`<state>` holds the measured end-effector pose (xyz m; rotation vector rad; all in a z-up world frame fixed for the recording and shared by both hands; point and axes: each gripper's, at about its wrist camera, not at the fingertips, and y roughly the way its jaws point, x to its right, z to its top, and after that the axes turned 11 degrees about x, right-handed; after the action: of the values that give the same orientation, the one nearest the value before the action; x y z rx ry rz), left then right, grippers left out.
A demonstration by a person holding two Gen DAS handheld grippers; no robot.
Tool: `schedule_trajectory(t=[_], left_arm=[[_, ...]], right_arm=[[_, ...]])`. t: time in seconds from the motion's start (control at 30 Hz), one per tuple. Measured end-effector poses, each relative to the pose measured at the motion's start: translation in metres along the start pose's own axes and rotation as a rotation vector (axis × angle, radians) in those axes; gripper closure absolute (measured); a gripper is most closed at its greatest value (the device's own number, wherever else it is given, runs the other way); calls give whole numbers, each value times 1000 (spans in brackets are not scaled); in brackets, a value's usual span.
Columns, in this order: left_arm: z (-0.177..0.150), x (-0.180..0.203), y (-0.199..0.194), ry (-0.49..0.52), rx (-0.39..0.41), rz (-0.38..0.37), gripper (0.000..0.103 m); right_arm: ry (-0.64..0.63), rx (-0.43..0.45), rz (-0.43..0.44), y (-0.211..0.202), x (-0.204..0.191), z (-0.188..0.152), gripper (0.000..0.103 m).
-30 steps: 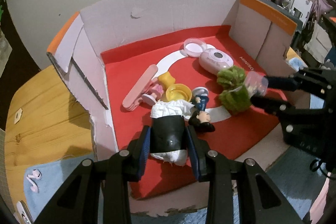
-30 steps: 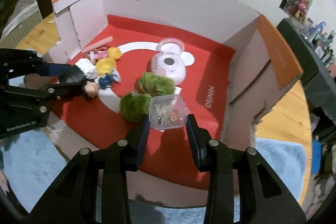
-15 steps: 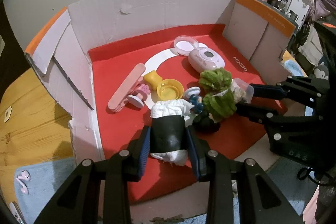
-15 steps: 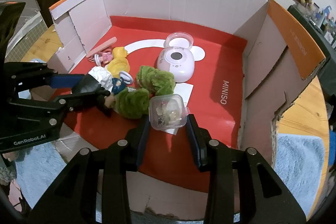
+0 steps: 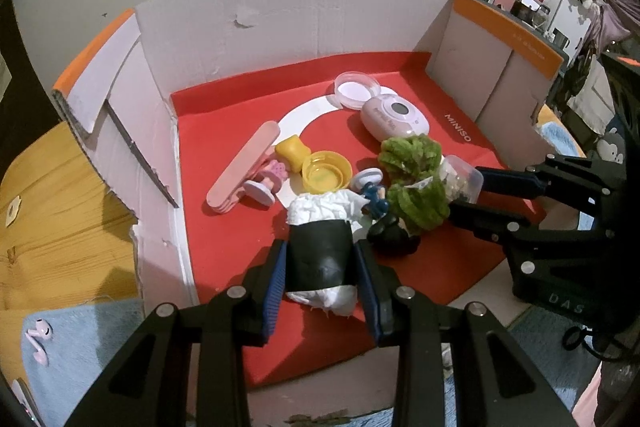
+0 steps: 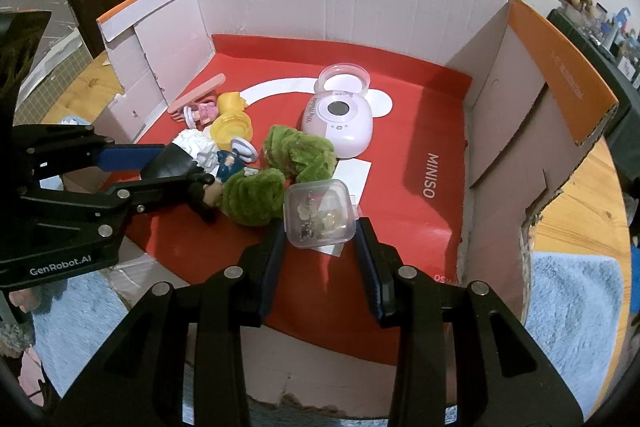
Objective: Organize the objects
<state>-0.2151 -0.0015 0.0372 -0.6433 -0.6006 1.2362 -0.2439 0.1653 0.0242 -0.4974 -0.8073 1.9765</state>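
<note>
Left gripper clamped on a doll across its black skirt, just above the red floor of the cardboard box; soft cloth, light, likely to sag (best held at the waist, as here). Right gripper clenched on a small clear case, at 3 o'clock of the doll, touching the green fuzzy slippers; rigid, slick, probably brittle, so gripped on flat sides.
</note>
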Motion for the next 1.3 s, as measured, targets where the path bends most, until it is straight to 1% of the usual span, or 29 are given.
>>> schedule_trajectory(t=[0.33,0.4,0.47,0.6,0.67,0.73,0.9,0.93,0.97,1.03,1.3], left_arm=[[1,0,-1,-4,7,0,67],[1,0,-1,-5,11,-1,65],[1,1,-5,-6,22,1,60],[1,3,-10,0,38,3,54],[1,4,-13,5,45,10,51],[0,5,-15,8,51,15,51],[-3,4,-23,-2,66,18,50],[-4,3,-25,-4,71,22,48],[-5,3,-27,-4,75,25,45],[-6,3,-31,-2,87,35,44],[-14,3,-41,-19,112,43,43]], right_arm=[[-3,6,6,0,0,0,68],[-7,8,6,1,-1,0,68],[-8,12,9,-1,-2,0,68],[-10,22,14,-4,-3,0,67],[-8,29,19,-6,-3,-1,63],[-7,36,20,-9,-3,-1,61],[-4,51,23,-17,-2,-3,61],[-3,53,23,-18,-2,-4,60],[0,58,23,-20,-2,-4,55],[3,69,24,-22,-1,-4,50],[5,95,30,-30,-5,-6,50]])
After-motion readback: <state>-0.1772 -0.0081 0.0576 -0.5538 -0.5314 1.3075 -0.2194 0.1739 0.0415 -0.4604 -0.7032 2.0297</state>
